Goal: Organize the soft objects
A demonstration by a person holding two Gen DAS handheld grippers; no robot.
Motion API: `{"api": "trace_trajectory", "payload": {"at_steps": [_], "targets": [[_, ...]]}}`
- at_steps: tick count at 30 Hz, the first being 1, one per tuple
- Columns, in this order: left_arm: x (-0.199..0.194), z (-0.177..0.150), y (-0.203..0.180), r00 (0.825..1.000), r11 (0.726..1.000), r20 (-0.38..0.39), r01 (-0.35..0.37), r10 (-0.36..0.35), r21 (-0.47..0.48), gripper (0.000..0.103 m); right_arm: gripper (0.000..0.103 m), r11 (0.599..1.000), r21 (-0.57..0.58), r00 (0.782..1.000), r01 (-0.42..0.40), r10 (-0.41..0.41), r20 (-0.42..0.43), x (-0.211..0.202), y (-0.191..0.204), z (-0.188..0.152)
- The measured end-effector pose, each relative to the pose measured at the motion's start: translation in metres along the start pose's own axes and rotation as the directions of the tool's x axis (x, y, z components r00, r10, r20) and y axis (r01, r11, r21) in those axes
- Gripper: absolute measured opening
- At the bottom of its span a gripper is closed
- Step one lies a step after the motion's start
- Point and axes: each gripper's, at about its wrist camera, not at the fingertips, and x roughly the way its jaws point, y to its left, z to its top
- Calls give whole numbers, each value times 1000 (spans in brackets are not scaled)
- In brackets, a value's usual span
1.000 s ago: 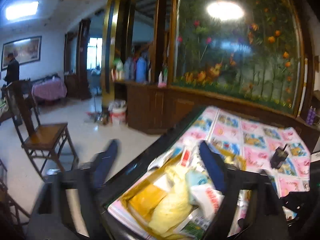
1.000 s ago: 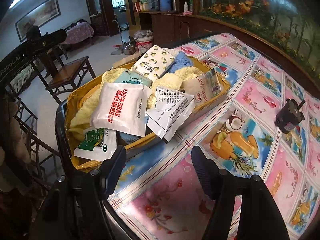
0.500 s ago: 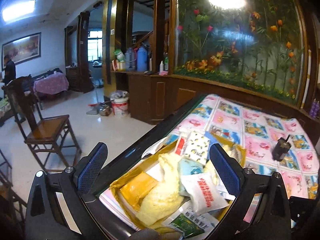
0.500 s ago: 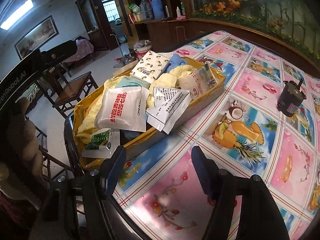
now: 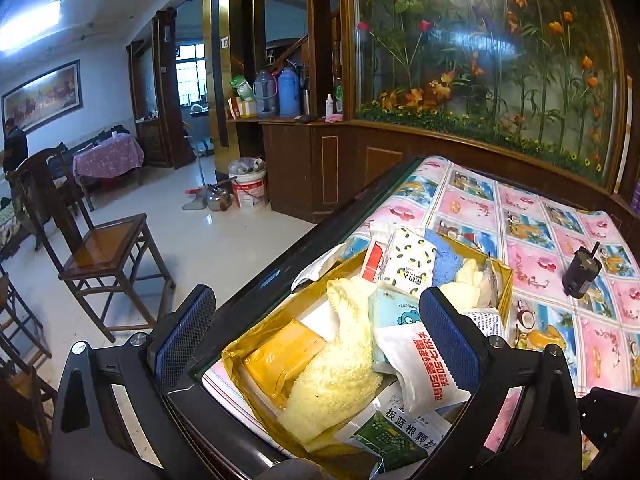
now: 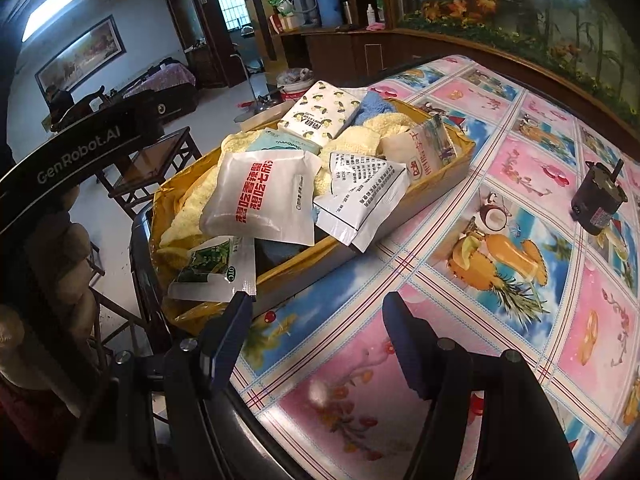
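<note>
We held the left gripper above the near corner of the table, its fingers spread wide and gripping nothing. Between them lay the box, a shallow yellow tray that sat along the table's left edge. The right gripper hung over the tablecloth near the table's front edge, just beside the box's long side, its fingers also spread apart and empty.

The soft things were all heaped in the box. A yellow towel draped down its middle, with an orange packet beside it toward the table's left edge. A white pouch with red print lay on top of the heap, and a green sachet poked over the box's near end. A white sachet with black text hung over the box's long wall, touching the tablecloth side. A tissue pack with a lemon pattern rested at the far end, next to a blue cloth. A clear bag leaned against the wall at the box's far corner. A teal pack sat partly hidden under the pouch.

A small black motor stood well apart from the box, toward the table's right edge. Off the table, a wooden chair stood on the floor.
</note>
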Motion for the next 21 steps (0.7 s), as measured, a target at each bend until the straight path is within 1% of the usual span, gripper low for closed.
{"api": "trace_trajectory", "payload": {"at_steps": [9, 14, 21], "targets": [[5, -2, -2, 999, 1000, -32, 10, -10, 12, 103, 68, 1000, -8, 1000, -4, 4, -14, 3, 3, -1], [12, -5, -3, 997, 1000, -68, 24, -23, 16, 103, 68, 1000, -6, 1000, -2, 2, -25, 6, 4, -4], [16, -8, -7, 996, 999, -84, 28, -26, 28, 103, 68, 1000, -3, 999, -2, 2, -32, 8, 4, -5]]}}
